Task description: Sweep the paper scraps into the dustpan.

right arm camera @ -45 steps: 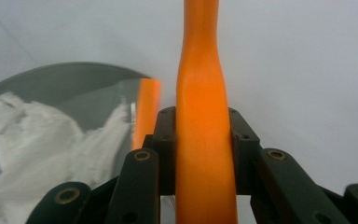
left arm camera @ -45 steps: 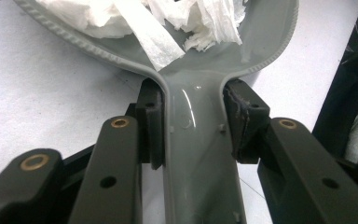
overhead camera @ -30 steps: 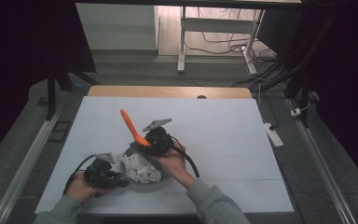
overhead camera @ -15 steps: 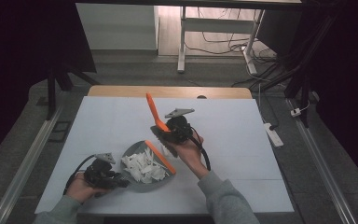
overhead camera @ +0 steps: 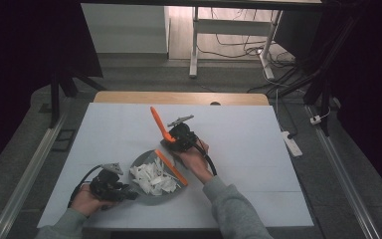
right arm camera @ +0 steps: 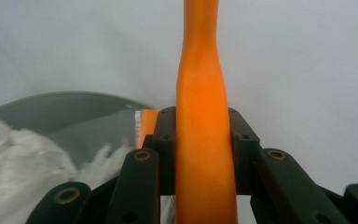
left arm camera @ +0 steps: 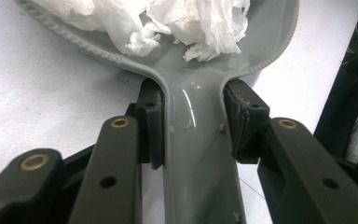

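The left tongs (left arm camera: 193, 140) are pinching the grey dustpan (overhead camera: 144, 164) handle, with white paper (overhead camera: 153, 178) piled just ahead. The right tongs (right arm camera: 200, 135) are squeezing the orange brush (overhead camera: 157, 123) handle, lifting it behind the pan. Sweeping looks done; dumping is probably left.

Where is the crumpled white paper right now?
In the high view the crumpled white paper lies in the grey dustpan near the table's front edge, between the left gripper and the orange brush.

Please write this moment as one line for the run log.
left gripper: shut on dustpan handle | right gripper: shut on orange brush handle | dustpan: holds white paper scraps
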Action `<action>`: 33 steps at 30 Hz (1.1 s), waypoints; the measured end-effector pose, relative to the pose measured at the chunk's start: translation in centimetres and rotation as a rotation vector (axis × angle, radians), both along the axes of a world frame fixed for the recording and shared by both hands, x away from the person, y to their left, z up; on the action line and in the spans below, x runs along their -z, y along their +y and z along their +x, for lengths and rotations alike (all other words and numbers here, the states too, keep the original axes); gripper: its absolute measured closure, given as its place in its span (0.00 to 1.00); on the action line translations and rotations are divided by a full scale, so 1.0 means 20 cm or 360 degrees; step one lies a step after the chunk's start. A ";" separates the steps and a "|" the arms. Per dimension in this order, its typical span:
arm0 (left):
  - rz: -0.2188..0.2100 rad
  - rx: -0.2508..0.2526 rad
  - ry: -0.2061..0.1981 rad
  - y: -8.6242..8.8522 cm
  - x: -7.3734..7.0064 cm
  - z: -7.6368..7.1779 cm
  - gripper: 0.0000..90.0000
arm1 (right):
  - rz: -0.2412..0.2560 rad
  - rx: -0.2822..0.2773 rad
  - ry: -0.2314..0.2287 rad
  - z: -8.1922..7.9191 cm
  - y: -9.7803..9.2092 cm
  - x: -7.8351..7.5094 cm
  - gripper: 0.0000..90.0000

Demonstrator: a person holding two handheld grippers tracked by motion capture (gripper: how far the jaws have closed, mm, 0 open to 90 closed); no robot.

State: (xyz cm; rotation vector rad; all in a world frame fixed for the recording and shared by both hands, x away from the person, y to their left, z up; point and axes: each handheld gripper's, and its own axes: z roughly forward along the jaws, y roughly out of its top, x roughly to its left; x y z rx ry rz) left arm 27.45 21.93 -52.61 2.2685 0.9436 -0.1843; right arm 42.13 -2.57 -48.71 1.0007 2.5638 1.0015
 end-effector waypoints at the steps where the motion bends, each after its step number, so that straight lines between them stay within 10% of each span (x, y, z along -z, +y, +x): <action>1: -0.0002 0.0000 0.0000 0.00 0.00 0.00 0.68 | 0.0018 -0.0050 0.0014 -0.04 0.03 0.00 0.78; 10: 0.0007 -0.0002 -0.0017 0.00 0.00 0.00 0.68 | 0.0169 -0.0265 -0.0016 -0.25 0.10 -0.10 0.78; 20: -0.0002 -0.0009 -0.0019 0.00 0.00 0.00 0.68 | 0.0314 -0.0197 -0.0126 -0.26 -0.05 -0.23 0.78; 33: -0.0023 -0.0064 -0.0062 0.01 -0.01 -0.01 0.68 | 0.0395 -0.0147 -0.0146 -0.25 -0.18 -0.22 0.78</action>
